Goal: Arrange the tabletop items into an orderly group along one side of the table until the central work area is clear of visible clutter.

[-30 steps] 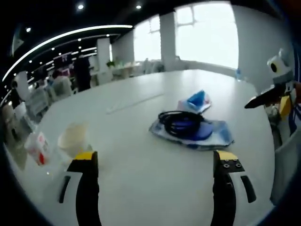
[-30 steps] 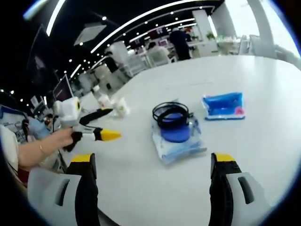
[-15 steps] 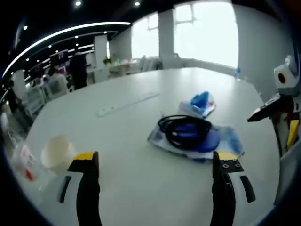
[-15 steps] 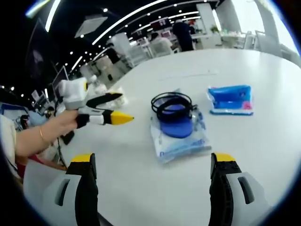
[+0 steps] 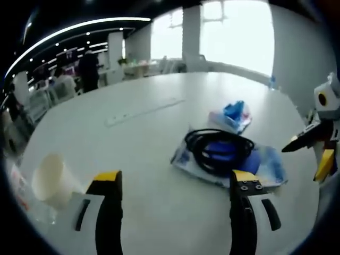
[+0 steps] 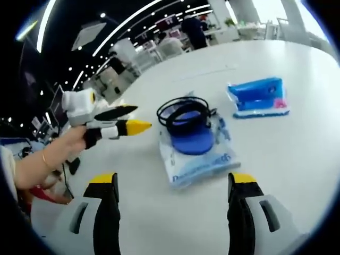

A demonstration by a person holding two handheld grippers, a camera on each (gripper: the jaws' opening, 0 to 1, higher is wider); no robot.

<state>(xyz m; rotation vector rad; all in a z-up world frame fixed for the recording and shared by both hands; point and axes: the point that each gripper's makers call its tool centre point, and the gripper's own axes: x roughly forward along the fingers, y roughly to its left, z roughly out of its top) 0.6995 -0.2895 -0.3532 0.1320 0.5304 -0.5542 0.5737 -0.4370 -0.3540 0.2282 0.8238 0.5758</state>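
Yellow-tipped jaws of the left gripper (image 5: 175,183) and right gripper (image 6: 172,186) stand apart, empty. Just beyond them on the white table (image 6: 297,143) lies a plastic packet (image 6: 197,154) carrying a blue disc and a coiled black cable (image 5: 218,149); farther off sits a blue pouch (image 6: 258,97). A paper cup (image 5: 50,179) rests near the left edge. Best to pinch the packet's edge low, so the coil rides along.

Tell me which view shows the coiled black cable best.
The right gripper view: the coiled black cable sits near centre, its loop open and clear over a blue disc. In the left gripper view the cable is flatter, with the left gripper's jaw just before it.
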